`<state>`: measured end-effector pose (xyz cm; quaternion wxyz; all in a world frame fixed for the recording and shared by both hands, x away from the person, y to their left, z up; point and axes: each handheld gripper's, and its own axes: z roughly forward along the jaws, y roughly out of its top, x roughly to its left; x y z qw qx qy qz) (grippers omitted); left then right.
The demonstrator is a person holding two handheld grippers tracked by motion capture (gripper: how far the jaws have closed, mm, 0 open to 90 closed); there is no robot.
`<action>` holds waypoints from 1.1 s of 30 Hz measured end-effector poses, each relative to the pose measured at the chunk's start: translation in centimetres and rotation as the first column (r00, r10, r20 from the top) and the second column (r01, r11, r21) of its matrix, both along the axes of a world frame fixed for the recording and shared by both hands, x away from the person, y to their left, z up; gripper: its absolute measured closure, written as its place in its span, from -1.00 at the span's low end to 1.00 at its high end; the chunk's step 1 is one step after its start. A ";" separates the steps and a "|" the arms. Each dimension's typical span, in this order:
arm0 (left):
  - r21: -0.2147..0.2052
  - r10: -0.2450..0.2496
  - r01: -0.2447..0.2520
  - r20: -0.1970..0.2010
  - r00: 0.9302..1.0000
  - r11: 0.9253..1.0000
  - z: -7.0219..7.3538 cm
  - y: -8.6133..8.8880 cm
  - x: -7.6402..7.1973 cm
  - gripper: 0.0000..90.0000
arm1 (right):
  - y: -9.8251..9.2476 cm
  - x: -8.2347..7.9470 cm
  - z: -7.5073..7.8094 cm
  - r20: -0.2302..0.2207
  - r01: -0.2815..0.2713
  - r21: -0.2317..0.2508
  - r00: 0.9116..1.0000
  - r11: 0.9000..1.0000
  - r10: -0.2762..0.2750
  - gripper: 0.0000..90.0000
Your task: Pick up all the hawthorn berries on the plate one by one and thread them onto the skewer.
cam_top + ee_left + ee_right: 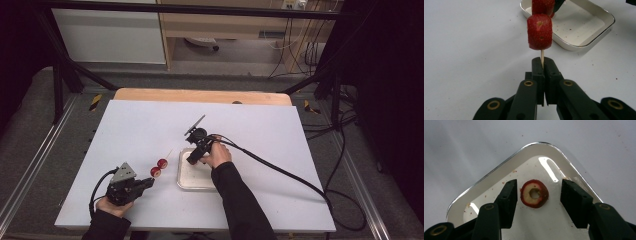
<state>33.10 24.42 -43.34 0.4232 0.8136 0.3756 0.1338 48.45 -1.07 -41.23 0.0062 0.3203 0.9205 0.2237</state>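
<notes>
L gripper (542, 65) clamps skewer (542, 55) low-centre of frame, holding it w/ 2 fruit pieces (540, 35) steady, while my R gripper (537, 195) brackets cored piece (534, 193) in tray (499, 170) mid-frame, jaws apart, not gripping yet.

Deep red on the strawberry (539, 31), its skin dotted with pale yellowish seed pits, riding a pale tan skewer (542, 55). A second red piece (543, 6) sits above it. The left gripper (542, 65) is matte black with brass-coloured rivets. The counter (145, 130) is pale lilac-white, speckled with tiny reddish flecks, with a light wood strip along its far edge. The tray (486, 178) is glossy white with a silvery rim. In it, a fruit slice (534, 193): dark red skin, cream flesh, a hole at its centre. The right gripper (537, 195) is black too. Both sleeves are black.
</notes>
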 end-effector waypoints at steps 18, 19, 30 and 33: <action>0.002 -0.006 0.006 -0.002 1.000 1.000 0.0 -0.1 0.0 0.95 | 0.2 0.4 -0.6 -0.067 0.010 0.008 0.998 1.000 -0.010 0.34; 0.003 -0.005 0.005 -0.002 1.000 1.000 0.0 -0.1 0.0 0.95 | 0.2 0.4 -0.6 -0.070 0.015 0.007 0.997 1.000 -0.014 0.34; 0.003 -0.008 0.008 0.001 1.000 1.000 0.0 -0.2 -0.1 0.95 | -0.4 -0.3 1.1 -0.053 0.051 0.044 0.997 0.998 -0.049 0.36; 0.007 -0.012 0.012 0.002 1.000 1.000 0.0 -0.3 -0.1 0.95 | -0.8 -0.9 1.8 -0.035 0.057 0.060 0.998 0.997 -0.055 0.36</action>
